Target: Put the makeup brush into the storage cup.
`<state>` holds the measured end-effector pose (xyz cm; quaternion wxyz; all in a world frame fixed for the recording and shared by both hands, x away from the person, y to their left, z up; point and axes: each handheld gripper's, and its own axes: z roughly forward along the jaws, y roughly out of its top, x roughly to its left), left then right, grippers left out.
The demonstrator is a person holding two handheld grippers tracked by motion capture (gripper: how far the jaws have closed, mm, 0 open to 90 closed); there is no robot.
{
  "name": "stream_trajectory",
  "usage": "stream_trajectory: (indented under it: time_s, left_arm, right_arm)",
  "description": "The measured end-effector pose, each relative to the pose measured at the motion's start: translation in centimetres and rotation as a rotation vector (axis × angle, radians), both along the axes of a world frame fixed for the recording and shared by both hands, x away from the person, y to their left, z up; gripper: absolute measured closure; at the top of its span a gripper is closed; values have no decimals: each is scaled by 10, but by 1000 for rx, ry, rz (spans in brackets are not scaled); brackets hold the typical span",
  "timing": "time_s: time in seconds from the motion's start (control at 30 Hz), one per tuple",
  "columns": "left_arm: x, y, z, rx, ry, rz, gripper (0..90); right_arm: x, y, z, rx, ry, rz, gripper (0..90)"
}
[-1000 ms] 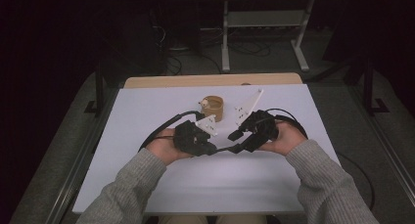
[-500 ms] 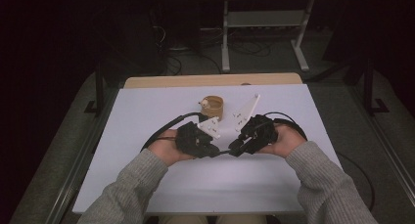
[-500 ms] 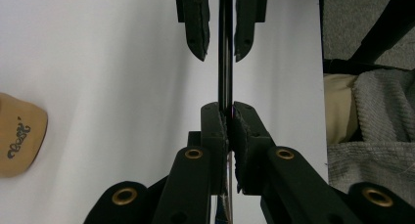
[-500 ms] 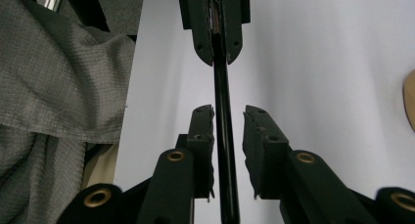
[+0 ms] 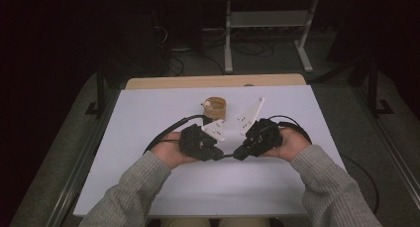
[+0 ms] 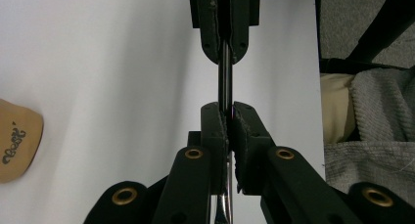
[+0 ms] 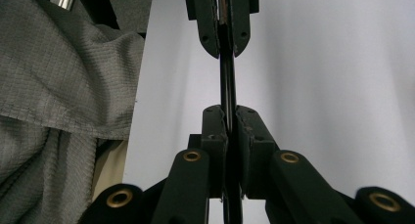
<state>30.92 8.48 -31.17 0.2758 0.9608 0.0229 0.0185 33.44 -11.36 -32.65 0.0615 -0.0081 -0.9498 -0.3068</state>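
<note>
A thin dark metal rod (image 6: pixel 225 82) spans the gap between my two grippers, which face each other tip to tip low over the white table (image 5: pixel 148 118). My left gripper (image 6: pixel 229 111) is shut on one end of the rod. My right gripper (image 7: pixel 228 111) has just been closing its jaws and now clamps the other end of the rod (image 7: pixel 226 82). In the high view the left gripper (image 5: pixel 219 156) and the right gripper (image 5: pixel 237 155) meet at the table's middle, with a hand behind each.
A tan round object (image 5: pixel 216 106) with a label stands just beyond the grippers, and its edge (image 6: pixel 17 141) is at the left of the left gripper view. Black cables (image 5: pixel 168 130) loop on the table. Grey sleeves (image 7: pixel 54 87) lie near the front edge.
The right gripper's jaws have closed onto the rod. Both hands have kept their places.
</note>
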Motion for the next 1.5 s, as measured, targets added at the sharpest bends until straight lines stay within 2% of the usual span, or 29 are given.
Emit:
stream_trajectory:
  time_s: [0.3,0.4,0.6,0.9,1.2,1.5]
  left_arm:
    - [3,0,-2,-12,24,5,824]
    - [3,2,-3,-15,31,18,739]
    - [5,11,-6,-16,42,33,696]
    - [5,13,-5,-20,43,36,682]
    - [7,14,-5,-25,54,30,732]
    - [6,12,-6,1,62,0,820]
  right_arm:
    - [-2,-3,0,6,-12,-3,829]
    - [-2,-8,-1,13,-26,-17,829]
    - [-4,-18,-1,39,-34,-40,830]
    - [-7,-25,2,59,-48,-48,830]
    - [-8,-23,2,69,-61,-36,830]
    - [-12,-21,1,66,-69,-21,828]
